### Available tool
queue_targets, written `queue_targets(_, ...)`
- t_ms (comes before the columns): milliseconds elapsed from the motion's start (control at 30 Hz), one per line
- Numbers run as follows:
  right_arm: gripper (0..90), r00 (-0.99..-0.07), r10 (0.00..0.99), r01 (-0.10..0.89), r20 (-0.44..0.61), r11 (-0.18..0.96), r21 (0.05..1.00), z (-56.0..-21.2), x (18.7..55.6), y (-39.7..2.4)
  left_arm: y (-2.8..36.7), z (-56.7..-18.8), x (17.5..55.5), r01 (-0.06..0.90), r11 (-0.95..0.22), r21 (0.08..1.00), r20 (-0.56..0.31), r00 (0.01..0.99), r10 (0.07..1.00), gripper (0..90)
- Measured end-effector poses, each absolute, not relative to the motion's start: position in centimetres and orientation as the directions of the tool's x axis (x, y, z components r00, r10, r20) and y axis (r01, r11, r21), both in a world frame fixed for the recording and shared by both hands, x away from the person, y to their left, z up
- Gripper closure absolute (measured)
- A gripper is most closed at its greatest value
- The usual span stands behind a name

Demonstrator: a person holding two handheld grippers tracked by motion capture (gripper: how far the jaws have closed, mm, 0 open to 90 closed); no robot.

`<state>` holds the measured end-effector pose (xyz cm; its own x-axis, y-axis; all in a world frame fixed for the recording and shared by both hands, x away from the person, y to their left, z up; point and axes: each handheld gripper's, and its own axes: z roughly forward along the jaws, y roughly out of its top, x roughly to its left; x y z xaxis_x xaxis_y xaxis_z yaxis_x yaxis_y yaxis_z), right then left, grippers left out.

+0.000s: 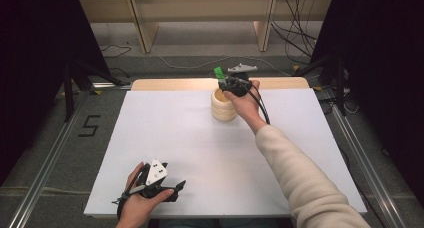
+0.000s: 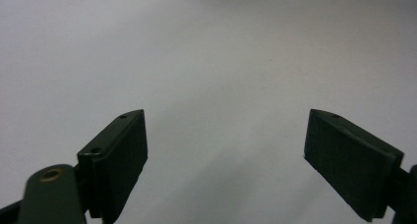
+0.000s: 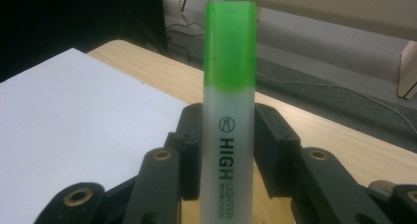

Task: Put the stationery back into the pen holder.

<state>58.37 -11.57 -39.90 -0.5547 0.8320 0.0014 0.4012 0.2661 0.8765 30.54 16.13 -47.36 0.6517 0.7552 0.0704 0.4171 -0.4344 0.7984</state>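
Observation:
A green-capped highlighter [image 3: 229, 111] with a white barrel printed "HIGH LIGHTER" stands upright between my right gripper's [image 3: 227, 150] jaws, which are shut on it. In the high view the right gripper [image 1: 223, 81] holds the highlighter [image 1: 219, 73] just above a round pale wooden cup [image 1: 222, 108] at the far middle of the white table [image 1: 170, 138]. My left gripper [image 1: 179, 187] rests near the table's front left edge, jaws wide apart. In the left gripper view the left gripper [image 2: 226, 145] is open over bare white surface.
A strip of wooden tabletop [image 1: 170, 83] shows beyond the white sheet. Wooden shelf legs [image 1: 142, 30] and loose cables [image 1: 295, 38] lie on the floor behind. Metal rails [image 1: 47, 153] run along both sides of the table.

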Motion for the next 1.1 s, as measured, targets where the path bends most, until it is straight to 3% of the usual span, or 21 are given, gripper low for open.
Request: queue_targets(1100,66.5,-0.572,0.82,0.418,-0.024,0.316,0.852,-41.8,58.5,-11.2,16.2,-47.4,30.5,0.417,-0.434,0.799,0.07,0.652,0.755,16.3)
